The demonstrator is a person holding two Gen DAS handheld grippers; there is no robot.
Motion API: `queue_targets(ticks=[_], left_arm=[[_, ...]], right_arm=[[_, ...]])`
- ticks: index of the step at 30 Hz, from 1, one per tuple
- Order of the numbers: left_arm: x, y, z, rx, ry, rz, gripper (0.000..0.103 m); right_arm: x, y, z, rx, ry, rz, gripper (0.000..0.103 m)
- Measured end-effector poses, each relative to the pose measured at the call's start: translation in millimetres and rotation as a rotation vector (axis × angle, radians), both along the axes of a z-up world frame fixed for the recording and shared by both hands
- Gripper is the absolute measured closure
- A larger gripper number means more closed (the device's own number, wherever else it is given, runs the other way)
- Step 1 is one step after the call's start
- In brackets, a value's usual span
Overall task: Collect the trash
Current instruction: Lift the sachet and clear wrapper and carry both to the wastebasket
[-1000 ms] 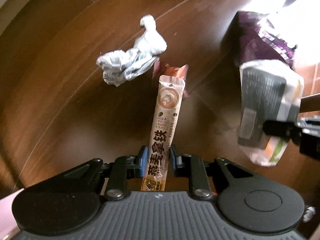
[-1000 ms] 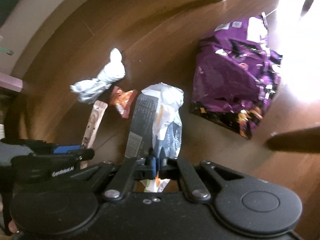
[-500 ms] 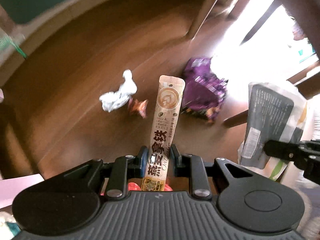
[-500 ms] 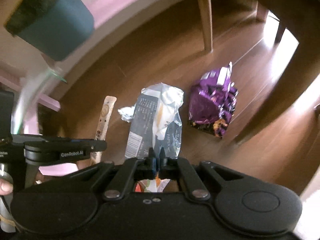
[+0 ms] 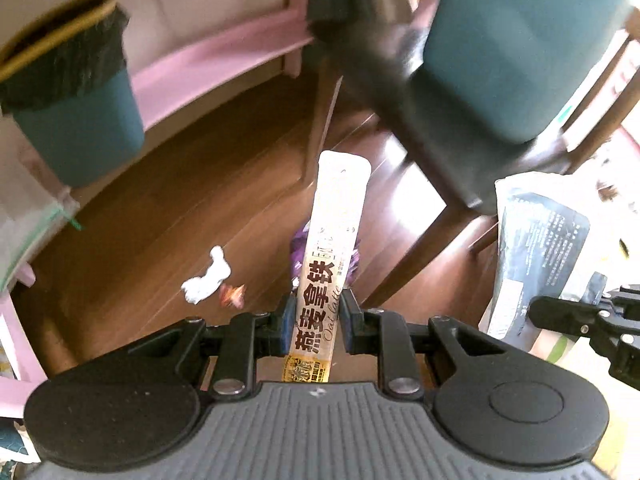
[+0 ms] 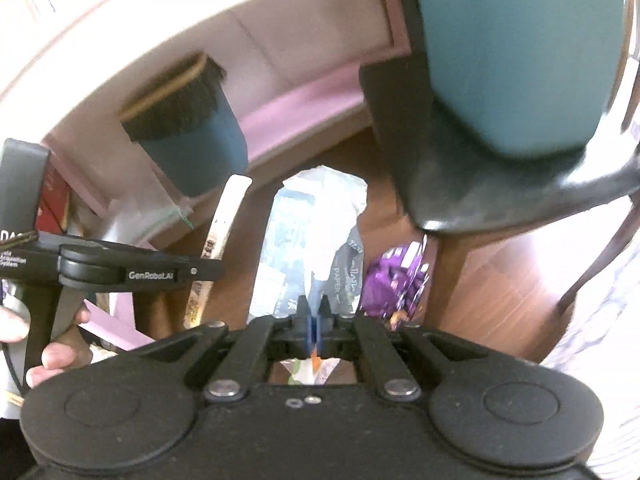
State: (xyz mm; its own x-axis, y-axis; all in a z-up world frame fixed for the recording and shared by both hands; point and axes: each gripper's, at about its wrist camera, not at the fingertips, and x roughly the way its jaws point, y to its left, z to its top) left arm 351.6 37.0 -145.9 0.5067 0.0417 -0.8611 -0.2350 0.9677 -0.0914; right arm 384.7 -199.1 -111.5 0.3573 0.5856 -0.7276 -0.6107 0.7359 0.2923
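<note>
My left gripper is shut on a long beige oat latte sachet, which sticks up between the blue pads. My right gripper is shut on a crumpled grey and white paper wrapper; the left wrist view shows that wrapper at the right. Both are held high above the wooden floor. On the floor far below lie a crumpled white wrapper, a small orange wrapper and a purple snack bag. A teal bin with a black liner stands at the upper left, and the right wrist view has the bin too.
A chair with a teal seat and dark wooden legs stands close ahead on the right. Pink furniture rails run along the wall behind the bin. A hand holds the left gripper's handle at the lower left of the right wrist view.
Both grippers have risen well above the floor with their wrappers held. The floor litter has shrunk into the distance, and the teal bin and chair have come into view.
</note>
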Motion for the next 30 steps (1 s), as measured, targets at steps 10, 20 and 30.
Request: queue_targets(ticks=[10,20,30], left_arm=[[13,-59,95,0.016,-0.146,-0.074,0.081],[59,-115,206,0.092,-0.321,-0.138,0.081],[135,-134,296,0.069,-0.447,-0.154,0.081]], right_arm=[[11,-66,107,0.069,-0.176,-0.059,0.101],[54,-94,187,0.047,-0.326,-0.097,0.101],[116,-107,246,0.052,-0.46,-0.23,0.101]])
